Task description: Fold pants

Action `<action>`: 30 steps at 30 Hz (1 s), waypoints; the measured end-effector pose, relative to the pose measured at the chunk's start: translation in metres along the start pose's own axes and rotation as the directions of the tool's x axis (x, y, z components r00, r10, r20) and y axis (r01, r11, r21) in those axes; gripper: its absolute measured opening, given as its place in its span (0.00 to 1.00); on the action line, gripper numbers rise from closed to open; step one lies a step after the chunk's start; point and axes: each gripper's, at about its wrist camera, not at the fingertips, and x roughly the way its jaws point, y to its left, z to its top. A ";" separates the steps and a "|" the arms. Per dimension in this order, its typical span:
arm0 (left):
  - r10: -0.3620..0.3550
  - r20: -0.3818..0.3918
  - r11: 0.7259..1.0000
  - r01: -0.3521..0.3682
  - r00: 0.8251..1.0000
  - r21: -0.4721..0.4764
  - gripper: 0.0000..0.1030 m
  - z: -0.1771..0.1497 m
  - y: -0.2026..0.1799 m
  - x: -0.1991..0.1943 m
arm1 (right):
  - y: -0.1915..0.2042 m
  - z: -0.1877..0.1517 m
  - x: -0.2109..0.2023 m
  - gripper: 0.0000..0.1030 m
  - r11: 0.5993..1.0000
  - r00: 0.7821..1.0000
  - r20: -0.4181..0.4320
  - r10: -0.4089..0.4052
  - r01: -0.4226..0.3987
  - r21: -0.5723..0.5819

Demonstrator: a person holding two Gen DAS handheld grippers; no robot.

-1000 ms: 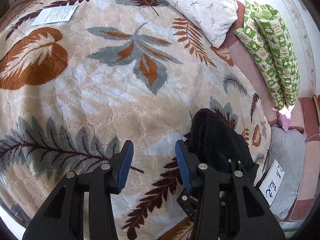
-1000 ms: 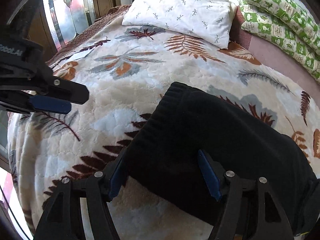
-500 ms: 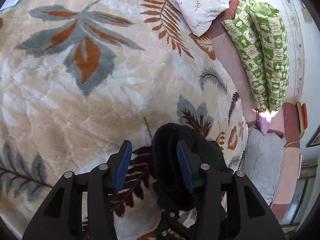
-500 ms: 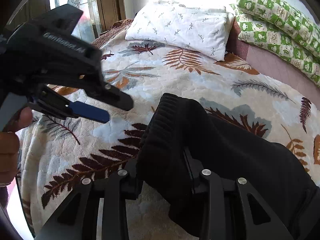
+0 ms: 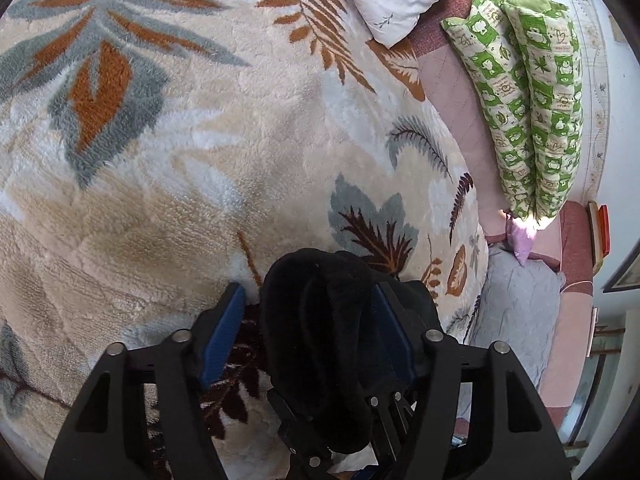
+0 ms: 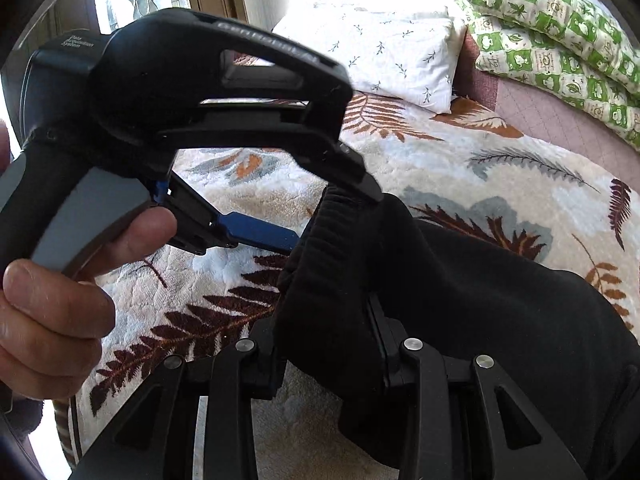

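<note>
My right gripper (image 6: 326,344) has its fingers clamped on the ribbed waistband of the black knit pants (image 6: 480,300), which trail off to the right across the bed's cream leaf-patterned fleece blanket (image 6: 460,168). My left gripper (image 5: 308,332) comes in from the left, my bare hand (image 6: 60,288) wrapped round its handle. Its blue-padded fingers (image 5: 222,330) stand wide apart, straddling the same bunched waistband, not yet pinching.

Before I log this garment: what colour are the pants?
Black pants; right wrist view shows them best.
</note>
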 end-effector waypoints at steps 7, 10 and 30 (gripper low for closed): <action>-0.027 0.004 1.000 0.027 1.000 -0.016 0.17 -0.010 0.000 -0.002 | -0.007 -0.002 -0.002 0.33 0.999 1.000 0.006 0.011 -0.011 0.034; -0.011 0.049 1.000 0.011 0.999 -0.010 0.17 -0.020 -0.006 -0.012 | -0.009 -0.002 -0.004 0.33 0.999 1.000 0.009 0.022 -0.022 0.040; 0.084 0.225 0.989 -0.109 0.971 0.101 0.17 -0.101 -0.112 -0.030 | -0.042 -0.031 -0.098 0.33 0.985 0.989 0.129 0.069 -0.088 0.148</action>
